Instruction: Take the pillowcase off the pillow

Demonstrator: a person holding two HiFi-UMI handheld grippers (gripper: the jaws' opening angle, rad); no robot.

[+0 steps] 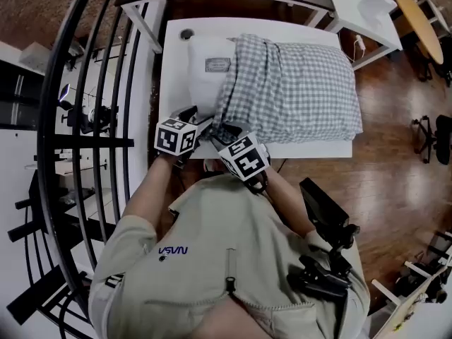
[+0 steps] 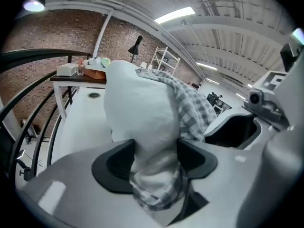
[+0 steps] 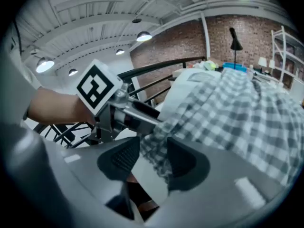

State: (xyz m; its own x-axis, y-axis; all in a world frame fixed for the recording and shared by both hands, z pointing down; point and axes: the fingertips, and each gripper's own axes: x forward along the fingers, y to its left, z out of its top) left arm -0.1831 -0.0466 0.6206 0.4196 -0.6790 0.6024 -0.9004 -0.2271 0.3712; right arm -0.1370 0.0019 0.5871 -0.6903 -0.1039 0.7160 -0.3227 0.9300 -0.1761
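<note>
- Wood floor [image 1: 395, 189] filled the right & bottom of the head view. A black railing [image 1: 85, 83] curved down the left side.
- The person [image 1: 233, 260], in a light shirt, took up the bottom centre, w/ both forearms reaching up the frame.
- A white table [image 1: 173, 62] sat upper centre, its long side running across the frame.
- The checked pillowcase [image 1: 296, 90] lay over the table's right part. It covered approx. the right two-thirds of the pillow [image 1: 201, 76], w/ its open edge bunched near frame centre.
- The bare white end of the pillow stuck out left of the case, at upper centre-left.
- At the pillow's lower left corner was the left gripper [image 2: 154, 158], w/ its jaws spread wide. The bare corner plus a fold of checked cloth sat between them & filled the gap.
- Just right of it, below frame centre, was the right gripper [image 3: 153, 158], jaws also spread. The case's bunched edge sat between them, lying against the right-hand pad, w/ a gap at the other pad.
- The 2 marker cubes sat close beside each other at the table's near edge.
- A small label [image 1: 217, 64] showed on the bare pillow end, near its top.
- A round hole [image 1: 186, 34] sat in the table's upper left corner.
</note>
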